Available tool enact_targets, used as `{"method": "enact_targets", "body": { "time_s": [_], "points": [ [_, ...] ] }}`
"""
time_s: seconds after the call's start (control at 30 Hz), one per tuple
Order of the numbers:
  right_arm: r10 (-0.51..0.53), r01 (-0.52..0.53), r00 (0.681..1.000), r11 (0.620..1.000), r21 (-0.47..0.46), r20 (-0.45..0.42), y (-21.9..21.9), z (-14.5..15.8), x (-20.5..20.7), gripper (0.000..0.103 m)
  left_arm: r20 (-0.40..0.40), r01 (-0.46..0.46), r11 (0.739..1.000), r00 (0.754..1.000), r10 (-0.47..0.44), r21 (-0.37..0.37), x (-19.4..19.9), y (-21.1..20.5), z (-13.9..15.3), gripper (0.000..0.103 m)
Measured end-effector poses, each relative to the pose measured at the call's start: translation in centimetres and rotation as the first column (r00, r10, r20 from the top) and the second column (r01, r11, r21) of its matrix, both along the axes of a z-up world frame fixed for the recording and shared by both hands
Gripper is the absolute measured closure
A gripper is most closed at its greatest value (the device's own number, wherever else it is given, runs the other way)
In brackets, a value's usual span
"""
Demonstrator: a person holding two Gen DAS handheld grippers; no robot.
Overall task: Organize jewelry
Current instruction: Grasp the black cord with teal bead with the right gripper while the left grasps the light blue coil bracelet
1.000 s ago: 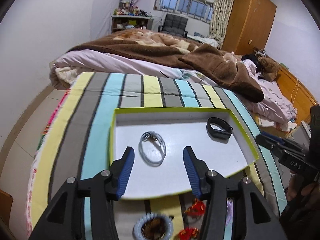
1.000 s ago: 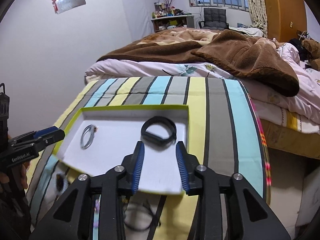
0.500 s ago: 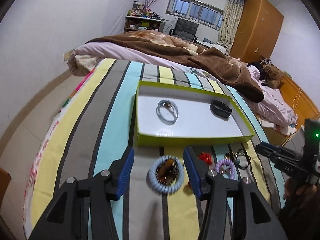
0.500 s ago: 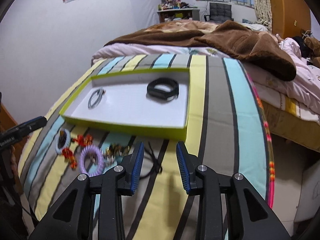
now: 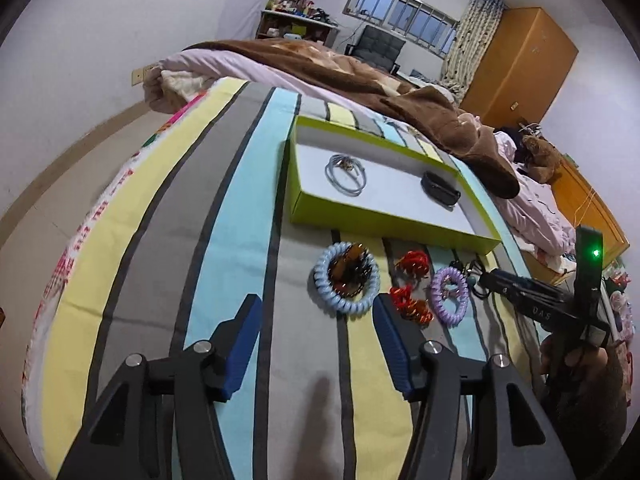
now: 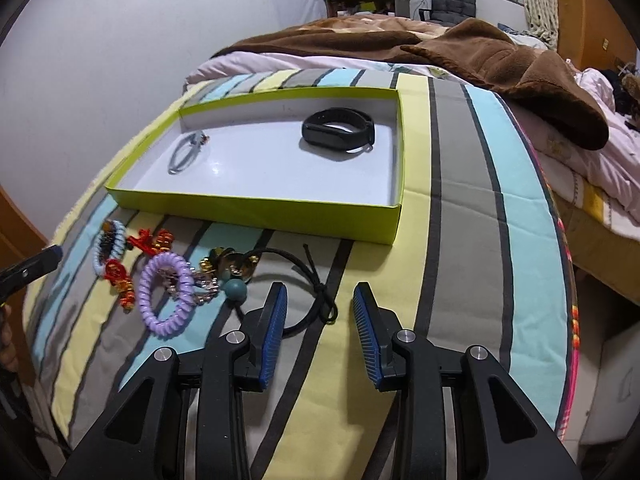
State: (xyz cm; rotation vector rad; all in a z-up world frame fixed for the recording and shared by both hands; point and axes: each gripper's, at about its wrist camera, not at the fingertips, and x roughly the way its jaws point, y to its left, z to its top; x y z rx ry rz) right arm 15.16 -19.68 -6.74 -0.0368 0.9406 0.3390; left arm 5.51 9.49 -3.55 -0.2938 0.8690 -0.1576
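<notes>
Striped bedspread on bed, brown blanket behind, wardrobe in corner. Green tray holds black band and silver bracelet; other jewelry lies loose beside it. Left gripper and right gripper both spread, holding nothing.

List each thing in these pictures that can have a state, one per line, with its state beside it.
Left gripper: open, empty.
Right gripper: open, empty.
Box: lidless, on the bedspread.
Black band: inside the box.
Silver bangle: inside the box.
Blue coil tie: outside the box, on the bedspread.
Purple coil tie: outside the box.
Black elastic: outside the box, knotted.
Red ornaments: outside the box.
</notes>
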Motion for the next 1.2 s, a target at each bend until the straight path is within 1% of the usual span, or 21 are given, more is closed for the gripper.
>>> {"method": "enact_targets", "body": {
  "time_s": [0.1, 0.27, 0.3, 0.33, 0.37, 0.4, 0.5, 0.63, 0.73, 0.77, 0.87, 0.97, 1.03, 1.17, 1.2],
  "points": [
    [-0.003, 0.003, 1.000, 1.000, -0.027, 0.003, 0.4, -0.1, 0.2, 0.067, -0.011, 0.005, 1.000, 1.000, -0.005, -0.015, -0.3, 0.2, -0.4, 0.044],
    [-0.018, 0.019, 1.000, 0.998, -0.053, 0.019, 0.9, -0.1, 0.1, 0.068, -0.017, 0.013, 1.000, 1.000, -0.013, -0.002, -0.5, -0.2, -0.5, 0.044],
    [-0.022, 0.024, 0.999, 0.998, -0.063, 0.025, 1.0, -0.2, 0.1, 0.072, -0.012, 0.022, 1.000, 1.000, -0.022, -0.002, -0.6, -0.4, -0.5, 0.044],
    [-0.028, 0.030, 0.999, 0.997, -0.072, 0.030, 1.0, -0.2, 0.0, 0.081, -0.013, 0.027, 1.000, 1.000, -0.027, -0.004, -0.6, -0.6, -0.5, 0.044],
    [-0.032, 0.034, 0.999, 0.997, -0.068, 0.030, 0.9, -0.1, 0.0, 0.086, -0.012, 0.037, 0.999, 0.999, -0.037, -0.004, -0.6, -0.8, -0.4, 0.044],
    [-0.033, 0.035, 0.999, 0.997, -0.064, 0.028, 0.9, -0.1, 0.0, 0.090, -0.007, 0.045, 0.999, 0.999, -0.045, -0.003, -0.6, -1.1, -0.3, 0.044],
    [-0.036, 0.037, 0.999, 0.998, -0.060, 0.025, 0.7, -0.1, 0.0, 0.096, 0.000, 0.077, 0.997, 0.997, -0.077, 0.002, -0.3, -2.0, -0.2, 0.044],
    [-0.045, 0.047, 0.999, 0.997, -0.054, 0.030, 0.7, 0.0, -0.1, 0.097, 0.007, 0.117, 0.992, 0.993, -0.117, 0.039, -0.1, -3.8, 0.0, 0.044],
    [-0.067, 0.068, 0.997, 0.998, -0.009, 0.042, -0.1, 0.4, -0.4, 0.097, 0.017, 0.144, 0.986, 0.989, -0.145, 0.082, 0.0, -5.1, 0.3, 0.044],
    [-0.075, 0.074, 0.996, 0.997, 0.012, 0.048, -0.5, 0.7, -0.5, 0.097, 0.019, 0.139, 0.985, 0.990, -0.142, 0.098, 0.1, -5.3, 0.3, 0.044],
    [-0.090, 0.088, 0.994, 0.995, 0.046, 0.065, -1.1, 1.5, -0.9, 0.097, 0.020, 0.118, 0.989, 0.993, -0.120, 0.087, 0.1, -4.8, 0.3, 0.044],
    [-0.104, 0.098, 0.991, 0.992, 0.079, 0.084, -1.6, 2.3, -1.4, 0.097, 0.017, 0.090, 0.990, 0.996, -0.092, 0.110, 0.2, -4.3, 0.3, 0.044],
    [-0.105, 0.094, 0.990, 0.989, 0.110, 0.095, -1.8, 3.0, -1.8, 0.097, 0.013, 0.074, 0.992, 0.997, -0.076, 0.105, 0.3, -3.7, 0.3, 0.044],
    [-0.110, 0.091, 0.987, 0.984, 0.152, 0.121, -1.8, 4.0, -2.6, 0.097, -0.013, 0.007, 0.995, 1.000, -0.006, 0.102, 1.0, -2.0, -0.3, 0.044],
    [-0.108, 0.088, 0.986, 0.984, 0.157, 0.126, -1.7, 4.2, -2.7, 0.097, -0.020, 0.008, 0.996, 1.000, -0.006, 0.092, 1.2, -1.8, -0.4, 0.044]
  ]
}}
